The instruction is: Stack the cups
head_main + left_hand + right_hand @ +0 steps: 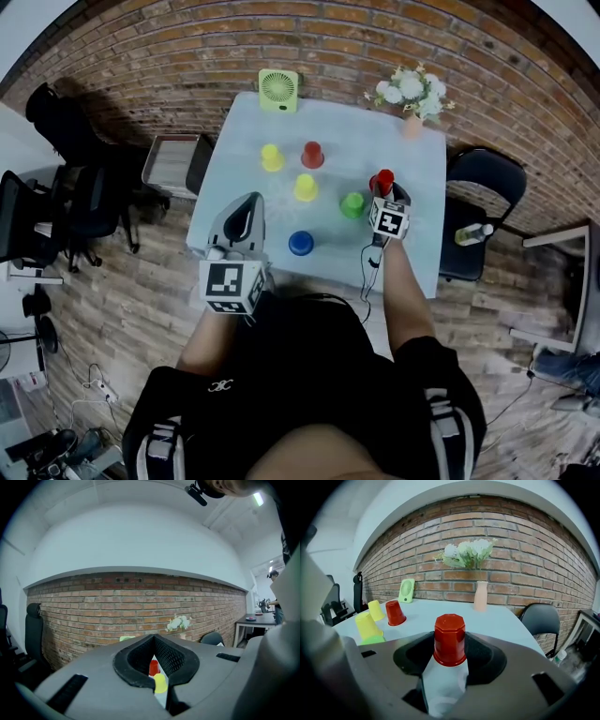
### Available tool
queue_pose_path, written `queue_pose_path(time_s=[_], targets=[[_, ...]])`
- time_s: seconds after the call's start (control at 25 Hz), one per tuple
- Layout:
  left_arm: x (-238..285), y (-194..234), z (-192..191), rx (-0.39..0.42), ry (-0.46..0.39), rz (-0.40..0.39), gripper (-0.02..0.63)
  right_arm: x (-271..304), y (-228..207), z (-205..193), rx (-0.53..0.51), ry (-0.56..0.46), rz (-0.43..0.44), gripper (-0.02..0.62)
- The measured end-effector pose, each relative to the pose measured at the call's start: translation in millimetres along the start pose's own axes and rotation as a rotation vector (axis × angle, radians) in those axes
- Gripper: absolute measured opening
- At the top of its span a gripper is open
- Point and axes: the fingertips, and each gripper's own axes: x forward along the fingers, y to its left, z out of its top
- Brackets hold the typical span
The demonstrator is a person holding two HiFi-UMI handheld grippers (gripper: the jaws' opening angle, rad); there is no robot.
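- Six upturned plastic cups are in view, all on or just over the pale blue worktop (356, 131).
- Right claw (384, 191): clamped on the red plastic cup with an eight-sided base (383, 177), a pad against each side of it. The cup is base up and rim down. I cannot tell whether its rim rests on the worktop.
- Just left of the right claw stands the green plastic cup (352, 204), close to it but apart.
- Further left of that claw is the nearer yellow plastic cup (305, 187). Beyond it, toward the brick wall, are the second red plastic cup (312, 154) and the farther yellow plastic cup (271, 157), side by side and not touching.
- The blue plastic cup (301, 243) stands between the two claws, just right of the left claw and nearest the person.
- Left claw (249, 204): jaws drawn together with nothing between them, held near the worktop's left edge and pointing across it. The nearer yellow cup and the second red cup show ahead through the slit.
- Beyond the right claw, at the far edge, is a pink vase (412, 124) of white flowers.
- Far ahead of the left claw stands a lime-green desk fan (278, 90).
- Right of the right claw, off the worktop, is a black chair (487, 178).
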Motion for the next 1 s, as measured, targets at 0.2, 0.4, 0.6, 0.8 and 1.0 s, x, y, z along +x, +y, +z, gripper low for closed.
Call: queue_pose_path(time_s=[0.2,0.4,0.6,0.8,1.0], targets=[[-2.1,-8.5,-0.3,-0.003,-0.005,-0.018,0.002,-12.8,-1.9,11.7,-0.008,-0.037,-0.006,0.194],[-0.3,-17.2,3.5,-0.009,-0.021,-0.05,0.002,-34.5,-6.0,29.8,-0.01,-0.089,-0.02,0.193],[2.0,-24.0,6.3,-0.017,-0.03,-0.089,0.003,-66.1,-8.0,56.4,0.0,-0.14,-0.054,0.192],[3.1,-35.3,11.7,-0.018,-0.041,-0.137,0.002,-103.0,-0.7,79.5,-0.015,-0.195,-0.063,0.192],[2.2,-42.6,12.5,-0.019,-0.048,-0.182,0.002,-132.4,16.0,84.3,-0.039,-0.229,-0.04,0.19]])
